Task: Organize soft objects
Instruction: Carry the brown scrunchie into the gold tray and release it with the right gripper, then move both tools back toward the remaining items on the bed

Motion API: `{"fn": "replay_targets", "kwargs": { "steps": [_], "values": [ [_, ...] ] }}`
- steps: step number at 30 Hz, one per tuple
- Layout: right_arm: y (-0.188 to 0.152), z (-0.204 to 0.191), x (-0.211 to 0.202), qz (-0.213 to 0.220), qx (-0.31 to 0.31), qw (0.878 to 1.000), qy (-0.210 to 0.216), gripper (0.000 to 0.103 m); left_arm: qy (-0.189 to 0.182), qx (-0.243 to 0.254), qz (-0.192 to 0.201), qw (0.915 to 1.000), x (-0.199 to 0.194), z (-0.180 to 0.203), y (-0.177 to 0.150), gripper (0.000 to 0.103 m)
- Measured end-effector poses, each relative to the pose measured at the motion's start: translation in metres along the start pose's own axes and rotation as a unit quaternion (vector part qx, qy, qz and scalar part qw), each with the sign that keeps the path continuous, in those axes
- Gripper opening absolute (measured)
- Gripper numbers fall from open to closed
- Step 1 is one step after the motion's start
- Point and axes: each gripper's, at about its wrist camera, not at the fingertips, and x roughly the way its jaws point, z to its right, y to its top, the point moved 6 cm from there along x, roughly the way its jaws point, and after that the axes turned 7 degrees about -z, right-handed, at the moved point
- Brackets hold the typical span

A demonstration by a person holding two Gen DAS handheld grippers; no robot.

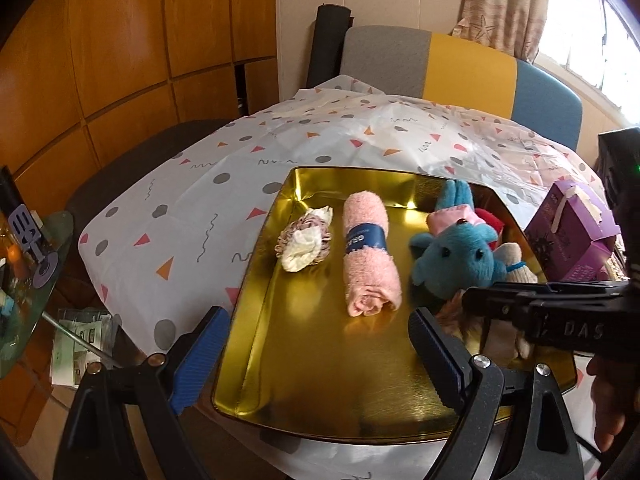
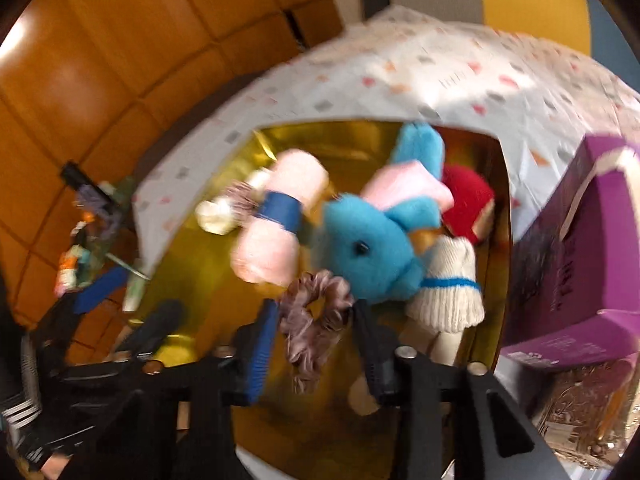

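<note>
left hand-held gripper [image 1: 316, 354]: jaws spread wide, nothing between them, over the near edge of the tray
right hand-held gripper [image 2: 316, 344]: jaws partly apart; a brownish scrunchie [image 2: 310, 320] hangs between the fingers, can't tell whether the pads press on it (view blurred). No earlier frame to compare.
writing on gripper: "DAS" readable on the right unit's black body in the left view
tray [image 1: 320, 396]: 1, gold metal, on the surface, holds all the soft things
scrunchies: 2; the brownish one at the right gripper, a second one, cream and pink [image 1: 306, 242], lying at the tray's left side
towel [image 1: 370, 254]: 1, pink, rolled, with a dark blue paper band; white lettering on the band, too small to read; lies just right of the cream scrunchie
plush toy [image 1: 460, 256]: 1, blue with long ears and a pink piece on top, right of the towel
sock [image 2: 448, 292]: 1, white knit with a blue stripe, touching the toy's right side
red soft item [image 2: 466, 204]: 1, behind the toy, kind unclear
box [image 1: 572, 232]: 1, purple, right of the tray; print unreadable
tablecloth [image 1: 200, 184]: white with dots, triangles, squiggles
chair [image 1: 460, 68]: 1, grey, yellow and blue back, beyond the surface
</note>
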Motion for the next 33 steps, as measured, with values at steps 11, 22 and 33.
{"fn": "replay_targets", "kwargs": {
  "steps": [11, 22, 33],
  "values": [
    [-0.008, 0.0, -0.023, 0.03, -0.013, 0.999, -0.038, 0.048, -0.004, 0.007, 0.001, 1.0, -0.001, 0.004, -0.003, 0.092],
    [-0.012, 0.001, -0.077, 0.118, -0.066, 0.982, -0.133, 0.048, -0.027, 0.042, 0.011, 0.9987, -0.014, 0.029, -0.002, 0.092],
    [-0.038, 0.077, -0.154, 0.175, -0.002, 0.967, -0.186, 0.048, -0.095, 0.09, 0.026, 0.991, -0.037, 0.07, -0.001, 0.091]
  ]
}}
